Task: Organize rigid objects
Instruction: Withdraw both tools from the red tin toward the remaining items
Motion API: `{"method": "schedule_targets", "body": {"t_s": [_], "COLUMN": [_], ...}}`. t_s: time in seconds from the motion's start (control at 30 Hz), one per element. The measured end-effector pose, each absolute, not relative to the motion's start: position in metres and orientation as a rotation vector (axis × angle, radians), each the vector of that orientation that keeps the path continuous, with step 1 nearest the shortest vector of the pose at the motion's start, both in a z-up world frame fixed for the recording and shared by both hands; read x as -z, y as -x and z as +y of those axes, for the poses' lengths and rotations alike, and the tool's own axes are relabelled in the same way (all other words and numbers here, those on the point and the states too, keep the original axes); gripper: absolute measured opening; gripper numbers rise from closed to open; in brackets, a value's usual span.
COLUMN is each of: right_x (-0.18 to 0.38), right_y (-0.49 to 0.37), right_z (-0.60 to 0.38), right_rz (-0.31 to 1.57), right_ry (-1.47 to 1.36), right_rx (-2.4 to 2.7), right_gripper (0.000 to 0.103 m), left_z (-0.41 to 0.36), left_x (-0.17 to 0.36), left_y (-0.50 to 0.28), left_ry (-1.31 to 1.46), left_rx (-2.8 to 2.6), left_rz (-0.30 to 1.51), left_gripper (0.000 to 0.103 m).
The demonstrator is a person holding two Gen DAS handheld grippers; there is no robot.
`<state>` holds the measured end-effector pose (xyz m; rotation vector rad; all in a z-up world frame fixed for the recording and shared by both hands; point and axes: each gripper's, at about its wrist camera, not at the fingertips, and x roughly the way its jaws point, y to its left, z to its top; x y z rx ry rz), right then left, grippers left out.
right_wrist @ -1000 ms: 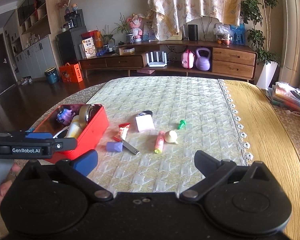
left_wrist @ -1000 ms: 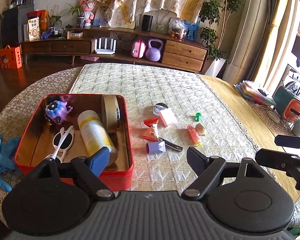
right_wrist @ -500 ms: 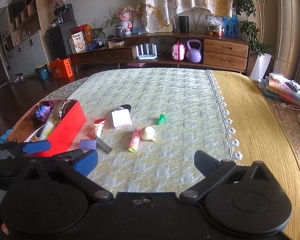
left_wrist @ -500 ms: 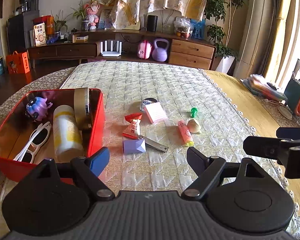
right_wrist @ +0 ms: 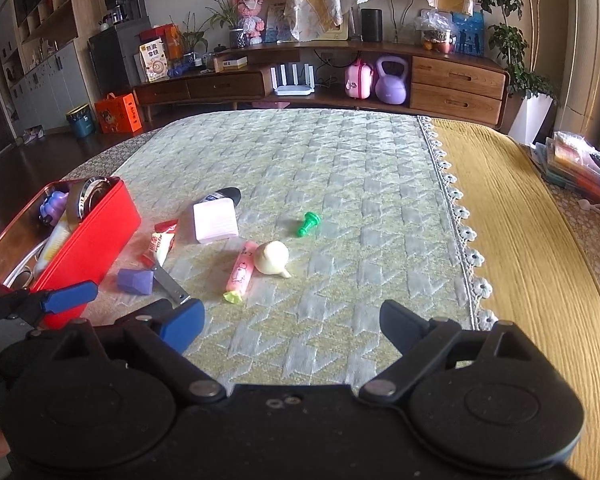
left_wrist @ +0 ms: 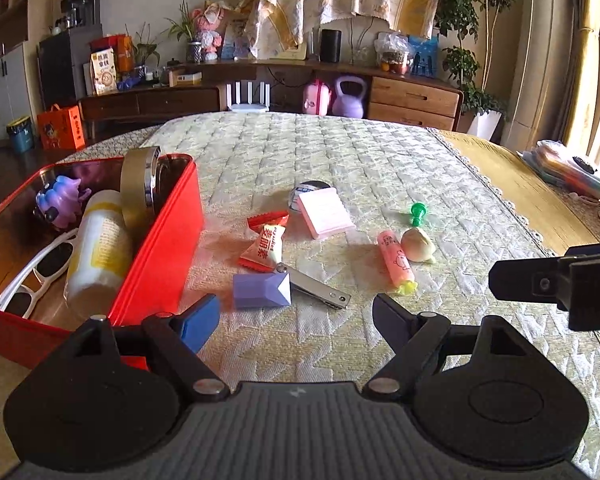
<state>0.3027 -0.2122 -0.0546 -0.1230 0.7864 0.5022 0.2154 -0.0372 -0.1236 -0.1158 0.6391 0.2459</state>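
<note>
Black grippers, blue-padded fingers (left_wrist: 199,322), silver pivot screws

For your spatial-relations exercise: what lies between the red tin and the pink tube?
In the left wrist view, the purple block, nail clipper and candy packet lie between red tin and pink tube.

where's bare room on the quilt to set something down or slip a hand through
Free: the far quilt beyond the pink pad and green pin, and the strip between that pin and the lace edge. Crowded: beside the red tin, where the candy, purple block and clippers bunch together.
</note>
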Motion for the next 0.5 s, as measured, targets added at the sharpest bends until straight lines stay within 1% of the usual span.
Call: {"method": "schedule_targets", "body": {"t_s": [0.07,0.13,0.17,0.2,0.23,0.27,0.37,0.5], "right_x": [0.058,0.061,0.062,0.063,0.063,0.065,0.069,0.075], "right_y": [-0.309,-0.315,-0.317,-0.32,-0.322,-0.324,-0.329,-0.338], "right_z": [-0.208,-0.204,-0.201,-0.199,-0.198,-0.197,-0.192,-0.188], "right_rz": [0.793,0.791,0.791,0.791,0.792,0.796,0.798,0.812], "right_ry": [0.126,0.13,0.131,0.131,0.13,0.13,0.14,0.135], "right_rx": [-0.504,-0.504,-0.504,-0.505,-0.509,-0.516,-0.518,-0.517], "right_gripper": [0.088,0.087,0.087,0.083,0.081,0.08,0.078,0.073], "left_z": [-0.039,-0.041,-0.04,-0.04,-0.039,-0.039,-0.033,-0.032], "left_x": [0.124,0.126,0.127,0.129,0.131,0.132,0.135,0.141], "left_y": [-0.218,-0.223,-0.225,-0.227,-0.227,-0.227,-0.227,-0.234], "left_ry": [0.103,0.102,0.113,0.128,0.135,0.145,0.193,0.216], "left_rx": [-0.256,-0.273,-0.282,-0.292,-0.307,-0.326,-0.373,-0.399], "left_rz": [0.619,0.624,0.634,0.642,0.644,0.639,0.622,0.643], "left_gripper": [0.083,0.078,0.075,0.067,0.062,0.061,0.059,0.059]}}
